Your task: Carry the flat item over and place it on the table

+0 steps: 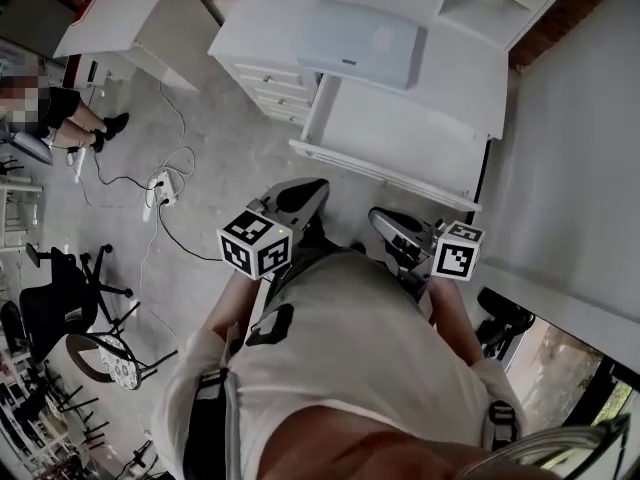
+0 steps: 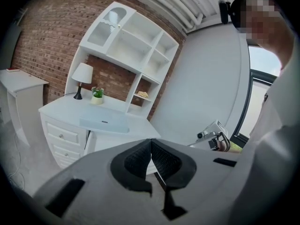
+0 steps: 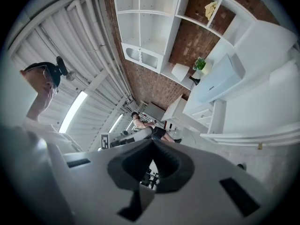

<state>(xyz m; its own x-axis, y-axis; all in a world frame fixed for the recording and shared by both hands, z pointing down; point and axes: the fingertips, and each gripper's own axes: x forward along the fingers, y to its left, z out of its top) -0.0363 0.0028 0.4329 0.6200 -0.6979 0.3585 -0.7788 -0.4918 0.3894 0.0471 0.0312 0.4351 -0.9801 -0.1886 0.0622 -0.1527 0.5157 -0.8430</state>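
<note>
The flat item point(image 1: 355, 40) is a pale blue-grey slab lying on the white desk point(image 1: 440, 78). It also shows in the left gripper view as the flat item point(image 2: 104, 123) and in the right gripper view as the flat item point(image 3: 218, 81). Both grippers are held close to the person's chest, well short of the desk. My left gripper point(image 1: 305, 196) is shut with nothing between its pads point(image 2: 161, 158). My right gripper point(image 1: 385, 220) is shut and empty too, its pads point(image 3: 166, 161) pressed together. The right gripper point(image 2: 213, 135) shows beside the left one.
The desk has drawers point(image 1: 275, 88) on its left and a shelf unit point(image 2: 126, 46) with a lamp point(image 2: 82, 76) and a small plant point(image 2: 97, 95). Cables and a power strip point(image 1: 160, 183) lie on the floor. An office chair point(image 1: 60, 298) and a seated person point(image 1: 70, 118) are at left.
</note>
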